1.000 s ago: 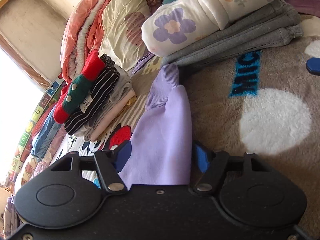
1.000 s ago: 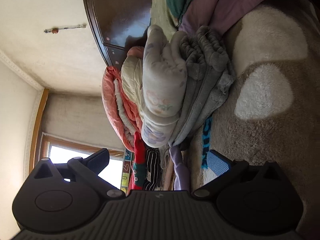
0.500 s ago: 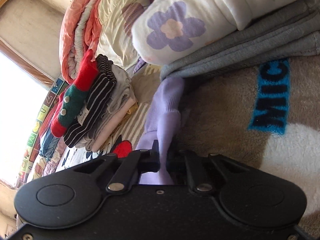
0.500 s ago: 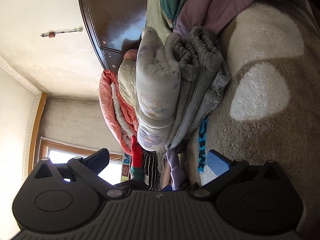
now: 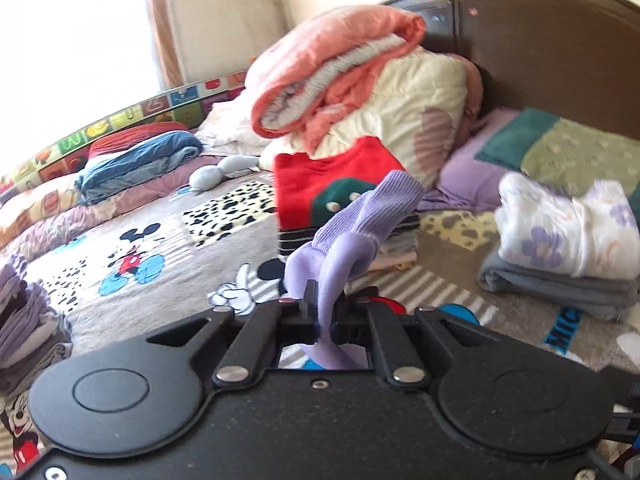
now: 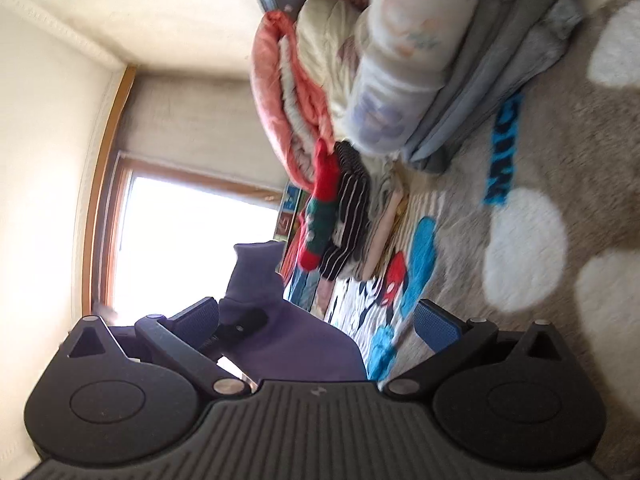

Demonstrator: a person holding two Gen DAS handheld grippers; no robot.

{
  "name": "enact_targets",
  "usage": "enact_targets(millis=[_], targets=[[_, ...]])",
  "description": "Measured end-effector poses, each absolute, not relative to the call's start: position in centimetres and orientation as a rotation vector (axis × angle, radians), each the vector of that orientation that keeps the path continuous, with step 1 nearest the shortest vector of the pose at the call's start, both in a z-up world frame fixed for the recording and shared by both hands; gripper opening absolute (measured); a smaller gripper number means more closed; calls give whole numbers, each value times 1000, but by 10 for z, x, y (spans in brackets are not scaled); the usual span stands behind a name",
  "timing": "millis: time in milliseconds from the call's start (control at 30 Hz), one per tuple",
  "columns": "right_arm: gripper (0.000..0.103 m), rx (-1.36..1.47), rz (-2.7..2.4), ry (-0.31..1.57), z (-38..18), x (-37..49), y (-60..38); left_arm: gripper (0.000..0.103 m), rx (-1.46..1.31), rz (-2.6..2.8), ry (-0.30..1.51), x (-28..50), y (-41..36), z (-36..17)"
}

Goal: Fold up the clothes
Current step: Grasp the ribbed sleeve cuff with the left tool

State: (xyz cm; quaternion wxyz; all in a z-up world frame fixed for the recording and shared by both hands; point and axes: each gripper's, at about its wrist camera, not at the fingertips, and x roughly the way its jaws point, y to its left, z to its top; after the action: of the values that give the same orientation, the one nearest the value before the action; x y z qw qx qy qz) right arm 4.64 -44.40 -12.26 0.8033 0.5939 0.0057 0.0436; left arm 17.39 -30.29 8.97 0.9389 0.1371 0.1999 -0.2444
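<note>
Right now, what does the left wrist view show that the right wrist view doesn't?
Left wrist only: the left gripper shut on the lilac garment, and folded blue clothes near the window.
Right wrist only: the right gripper open, nothing pinched; ceiling corner.
Both: the lilac garment, the red and green sweater on its stack, the floral bundle on grey clothes, the pink quilt.

Lilac knit garment (image 5: 340, 256): its lower part passes behind the clamped black left gripper (image 5: 320, 312) and is hidden. Right wrist view: motion blur smears the folded floral white quilt (image 6: 404, 60) and the blue lettering (image 6: 502, 152) on the beige plush blanket (image 6: 560, 160), which cannot be read. Folded purple-grey stack (image 5: 24, 320): cut by the picture's left edge.
</note>
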Motion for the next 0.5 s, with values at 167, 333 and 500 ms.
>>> enact_targets(millis=[167, 333, 500], targets=[[103, 938, 231, 155, -82, 60, -379, 4, 145, -426, 413, 176, -219, 114], [102, 439, 273, 331, -55, 59, -284, 4, 36, -387, 424, 167, -156, 117], [83, 57, 256, 452, -53, 50, -209, 4, -47, -357, 421, 155, -108, 113]])
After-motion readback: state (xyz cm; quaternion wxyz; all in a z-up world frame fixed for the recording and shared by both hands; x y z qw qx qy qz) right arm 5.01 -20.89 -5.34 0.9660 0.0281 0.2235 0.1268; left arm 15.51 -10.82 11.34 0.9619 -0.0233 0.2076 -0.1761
